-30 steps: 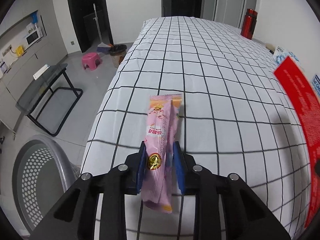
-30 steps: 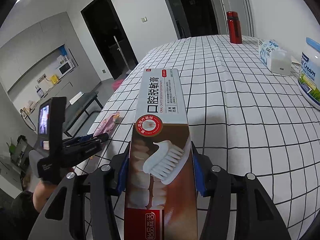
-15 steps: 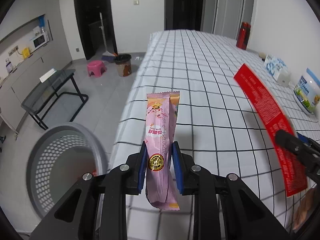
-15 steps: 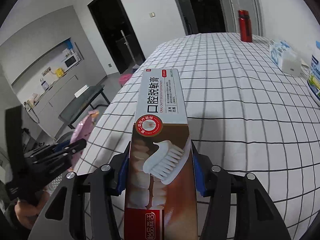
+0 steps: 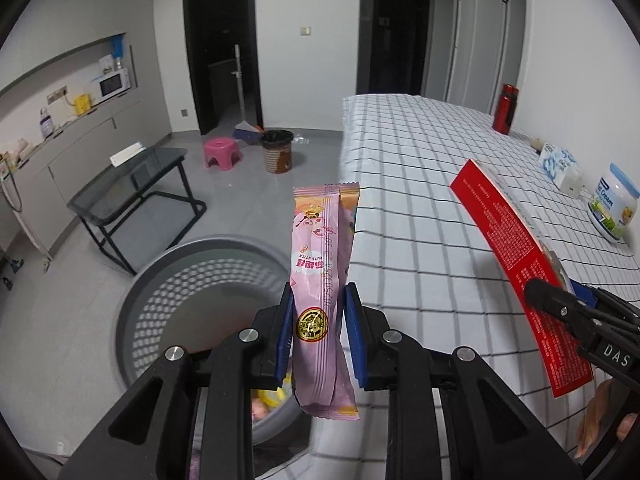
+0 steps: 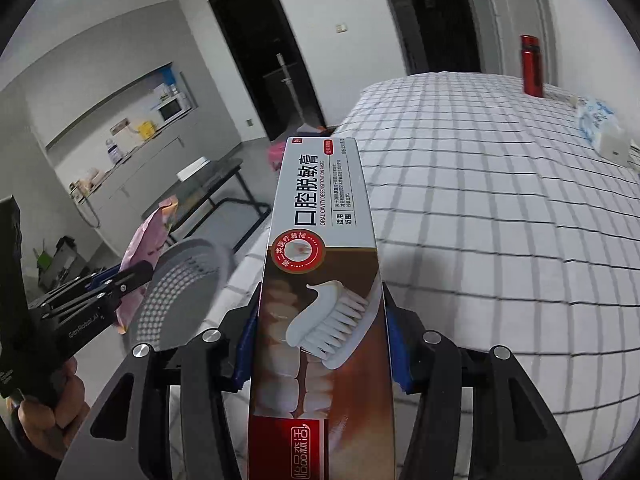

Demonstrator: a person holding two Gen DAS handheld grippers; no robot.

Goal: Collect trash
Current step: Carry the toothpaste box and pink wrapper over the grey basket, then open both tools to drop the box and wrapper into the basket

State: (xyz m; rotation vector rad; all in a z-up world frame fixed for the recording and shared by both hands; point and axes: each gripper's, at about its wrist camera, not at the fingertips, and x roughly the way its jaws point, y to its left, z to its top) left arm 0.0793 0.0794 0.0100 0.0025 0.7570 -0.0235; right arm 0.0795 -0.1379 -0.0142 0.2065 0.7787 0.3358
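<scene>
My left gripper (image 5: 318,304) is shut on a pink snack wrapper (image 5: 322,280) and holds it upright over the right rim of a grey perforated trash basket (image 5: 168,280) on the floor beside the table. My right gripper (image 6: 320,312) is shut on a long toothpaste box (image 6: 320,264), held above the table's left edge. The box also shows in the left wrist view (image 5: 516,252), red side up, with the right gripper (image 5: 560,304) on it. The left gripper (image 6: 120,280), wrapper (image 6: 144,240) and basket (image 6: 180,292) show in the right wrist view.
The checked tablecloth (image 5: 420,184) carries a red flask (image 5: 506,109), a tissue pack (image 5: 558,164) and a white tub (image 5: 612,208) along its far right side. On the floor are a glass side table (image 5: 132,188), a pink stool (image 5: 222,153) and a brown bin (image 5: 277,151).
Both grippers moved left off the table toward the basket. The wrapper now hangs over the basket's rim; the toothpaste box reached the table's left edge. Both grips are unchanged.
</scene>
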